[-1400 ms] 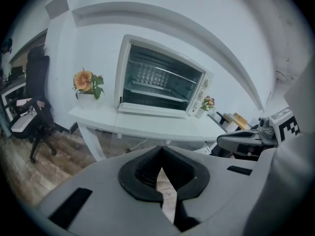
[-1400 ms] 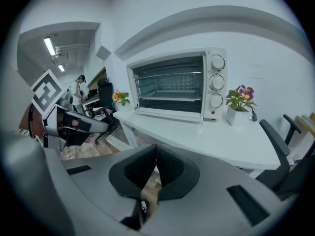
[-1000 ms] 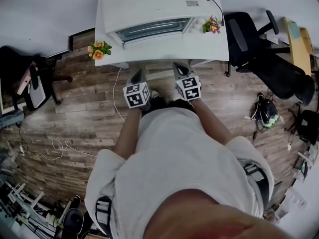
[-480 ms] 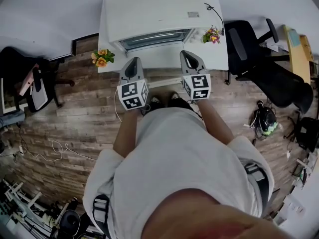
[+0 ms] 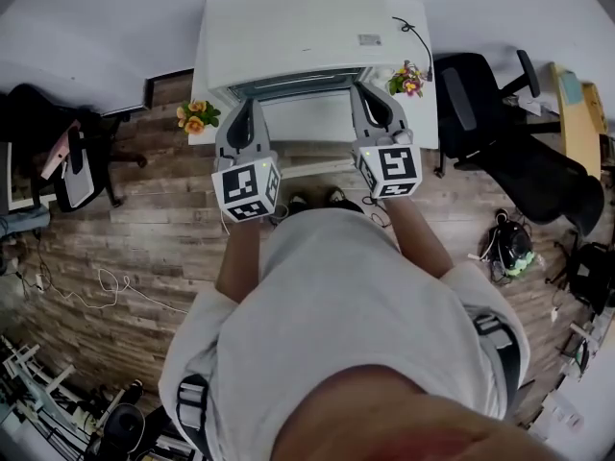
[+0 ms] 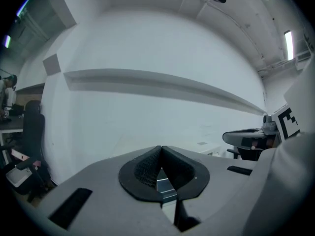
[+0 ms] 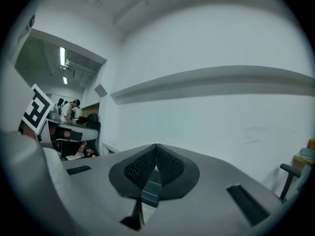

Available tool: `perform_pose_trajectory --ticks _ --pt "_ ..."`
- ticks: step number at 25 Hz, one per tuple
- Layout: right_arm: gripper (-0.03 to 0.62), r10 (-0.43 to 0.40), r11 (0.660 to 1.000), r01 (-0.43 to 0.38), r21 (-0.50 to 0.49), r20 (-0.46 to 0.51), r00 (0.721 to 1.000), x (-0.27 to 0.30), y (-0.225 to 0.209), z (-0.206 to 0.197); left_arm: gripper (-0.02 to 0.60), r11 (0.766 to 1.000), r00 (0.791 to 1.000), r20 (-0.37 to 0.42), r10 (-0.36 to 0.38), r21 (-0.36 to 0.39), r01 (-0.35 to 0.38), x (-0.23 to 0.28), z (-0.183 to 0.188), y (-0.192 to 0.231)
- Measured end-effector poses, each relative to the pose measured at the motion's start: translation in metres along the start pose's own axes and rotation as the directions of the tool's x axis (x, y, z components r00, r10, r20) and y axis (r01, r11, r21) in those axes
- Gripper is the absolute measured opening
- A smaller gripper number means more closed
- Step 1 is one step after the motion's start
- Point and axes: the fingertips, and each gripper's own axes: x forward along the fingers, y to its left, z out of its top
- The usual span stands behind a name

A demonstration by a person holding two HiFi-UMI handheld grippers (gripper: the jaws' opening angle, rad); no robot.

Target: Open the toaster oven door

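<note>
Head view: a white toaster oven (image 5: 298,27) sits on a white desk (image 5: 312,121) at the upper centre of the frame, against a pale wall. Its door (image 5: 298,83) shows only as a narrow glazed strip along the front edge and appears shut. A black cable (image 5: 413,29) lies at the oven's upper right corner. One small bunch of flowers (image 5: 195,115) stands at the desk's left end, and a second bunch (image 5: 408,77) is at the right of the oven. A black chair (image 5: 490,94) stands on the wooden floor (image 5: 144,229) at the right.

The left gripper (image 5: 248,106) is left of centre, and its tip overlaps the left end of the door strip in the frame. The right gripper (image 5: 364,91) is right of centre, and its tip overlaps the right end of the strip. This view does not show whether either touches the oven. The person's torso fills the lower half of the frame.

Left gripper view: the jaws of the left gripper (image 6: 161,149) are closed, pad against pad, with nothing between them. Ahead is a white wall (image 6: 147,48) crossed by a grey ledge (image 6: 162,85). The right gripper's marker cube is at the right edge.

Right gripper view: the jaws of the right gripper (image 7: 156,147) are likewise pressed together and empty. The same white wall and ledge (image 7: 211,80) lie ahead. The left gripper's marker cube is at the left edge.
</note>
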Motion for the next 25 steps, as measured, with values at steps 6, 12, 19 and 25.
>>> perform_pose_trajectory --ticks 6,12,19,25 --pt "-0.002 -0.009 1.000 0.009 0.000 0.027 1.000 -0.005 -0.016 0.008 0.018 1.000 1.000 0.011 0.001 0.014 -0.001 0.006 0.006 -0.009" --pt "-0.003 -0.010 1.000 0.010 0.017 0.040 0.999 -0.010 -0.024 0.008 0.018 1.000 1.000 0.013 0.001 0.010 -0.001 0.006 0.006 -0.019" --pt "-0.002 -0.001 1.000 0.001 -0.003 0.044 0.999 -0.016 -0.024 0.009 0.018 1.000 1.000 0.016 0.003 0.013 -0.003 0.002 0.006 -0.025" --pt "-0.003 -0.010 1.000 0.010 0.003 0.035 0.999 -0.020 -0.028 0.006 0.018 1.000 1.000 0.016 0.005 0.016 -0.005 0.000 0.005 -0.026"
